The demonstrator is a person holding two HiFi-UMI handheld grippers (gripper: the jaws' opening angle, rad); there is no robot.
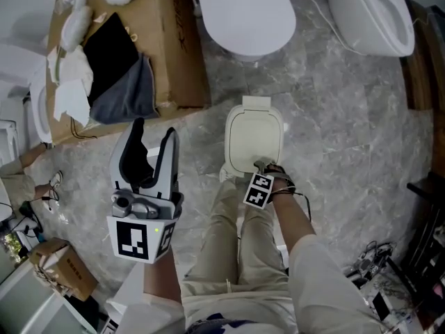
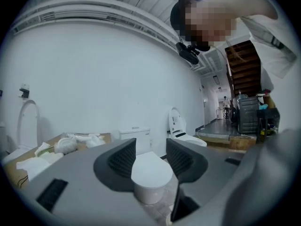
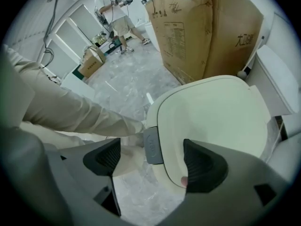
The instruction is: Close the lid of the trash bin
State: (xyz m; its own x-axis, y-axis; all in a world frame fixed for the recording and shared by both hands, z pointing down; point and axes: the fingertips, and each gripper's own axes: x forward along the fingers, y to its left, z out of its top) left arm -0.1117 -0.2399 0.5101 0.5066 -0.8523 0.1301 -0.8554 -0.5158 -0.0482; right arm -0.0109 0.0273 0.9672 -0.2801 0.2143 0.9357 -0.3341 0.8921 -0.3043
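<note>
The cream trash bin (image 1: pixel 254 139) stands on the marble floor in front of my knees, and from above its lid lies flat on it. In the right gripper view the lid (image 3: pixel 216 112) fills the middle, with a grey latch (image 3: pixel 152 145) at its front edge. My right gripper (image 1: pixel 263 167) points steeply down at that edge. It (image 3: pixel 153 157) is open: one jaw hangs over the lid, the other beside the bin, and neither presses on anything. My left gripper (image 1: pixel 153 129) is held up at the left, well away from the bin, open and empty (image 2: pixel 150 157).
A white toilet (image 1: pixel 245 12) stands just behind the bin, and a second toilet (image 1: pixel 372 12) at the top right. A large cardboard box (image 1: pixel 177 40) with cloth and wadding sits at the left. My legs (image 1: pixel 229 242) are close below the bin. Cables (image 1: pixel 379 263) lie at the lower right.
</note>
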